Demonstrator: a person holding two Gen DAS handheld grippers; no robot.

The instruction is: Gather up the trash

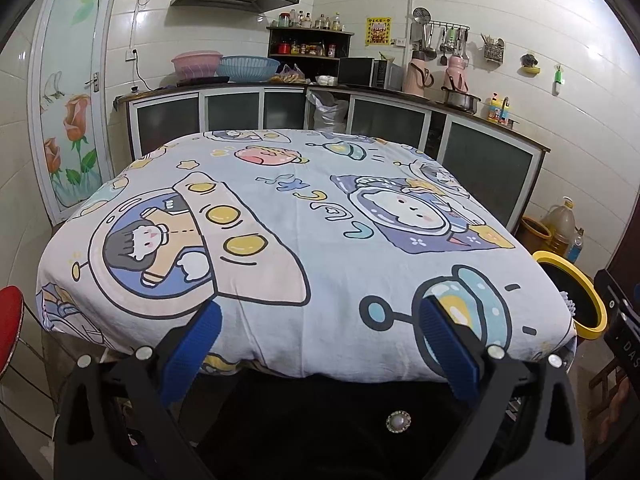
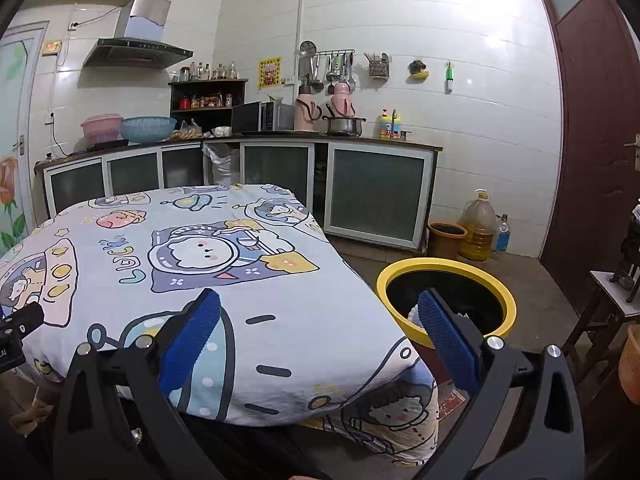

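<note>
A yellow-rimmed bin with a black liner point(image 2: 446, 274) stands on the floor at the table's right front corner; it also shows in the left wrist view point(image 1: 576, 276). Something white point(image 2: 415, 315) lies inside it. The table is covered by a cartoon-print cloth point(image 1: 304, 216), also in the right wrist view point(image 2: 200, 264); I see no loose trash on it. My left gripper point(image 1: 318, 320) is open and empty over the table's near edge. My right gripper point(image 2: 320, 312) is open and empty, its right finger in front of the bin.
Kitchen counters with glass-front cabinets point(image 1: 240, 110) run behind the table. A brown pot point(image 2: 446, 238), a large oil jug point(image 2: 478, 226) and a small bottle point(image 2: 502, 234) stand on the floor by the wall. A red stool point(image 1: 10, 320) is at left. A small wooden table point(image 2: 616, 300) and a brown door point(image 2: 592, 120) are at right.
</note>
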